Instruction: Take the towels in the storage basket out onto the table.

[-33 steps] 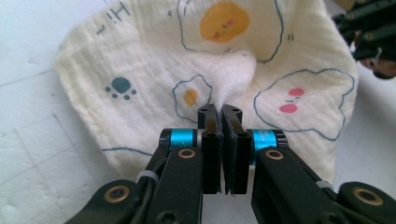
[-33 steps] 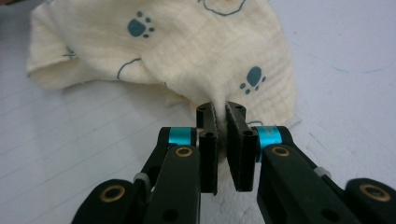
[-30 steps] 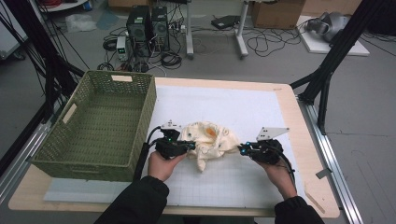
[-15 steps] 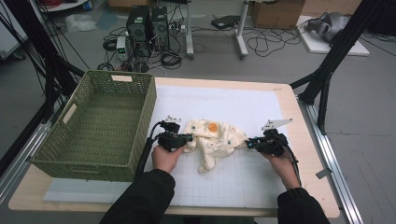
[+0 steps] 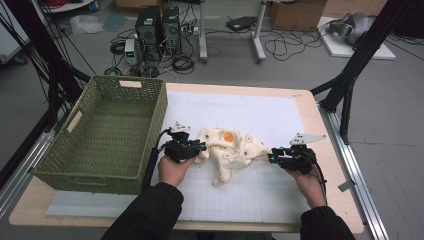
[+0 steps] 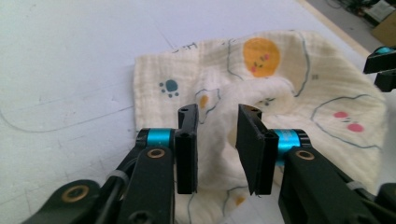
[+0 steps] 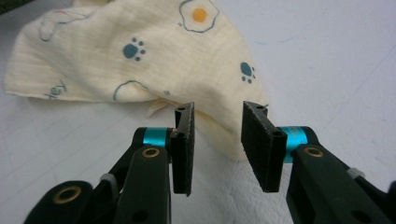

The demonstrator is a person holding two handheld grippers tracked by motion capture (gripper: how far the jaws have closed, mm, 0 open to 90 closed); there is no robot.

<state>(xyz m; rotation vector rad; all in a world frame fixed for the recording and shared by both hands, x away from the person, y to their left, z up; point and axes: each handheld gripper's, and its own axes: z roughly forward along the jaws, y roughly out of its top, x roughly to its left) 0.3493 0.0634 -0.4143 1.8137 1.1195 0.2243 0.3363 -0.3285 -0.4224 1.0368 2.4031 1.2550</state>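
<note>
A cream baby cloth (image 5: 232, 150) printed with eggs and paw marks lies crumpled on the white mat (image 5: 250, 110), between my two grippers. My left gripper (image 5: 202, 148) is at its left end. Its jaws have just been opening and now stand apart (image 6: 217, 112), with a fold of the cloth (image 6: 289, 79) lying loose between them. My right gripper (image 5: 271, 157) is at the cloth's right corner. Those jaws have also just been opening (image 7: 219, 108), and the corner of the cloth (image 7: 140, 56) rests between the pads, untouched.
A green woven basket (image 5: 155, 120) stands on the table just left of my left hand. In the left gripper view the other gripper (image 6: 380, 65) shows at the right edge. The mat stretches bare behind and in front of the cloth.
Both pairs of jaws have opened and let the cloth go. The cloth, bunched up between the grippers before, has been drawn out wider and now lies on the mat. My right hand moved slightly right.
</note>
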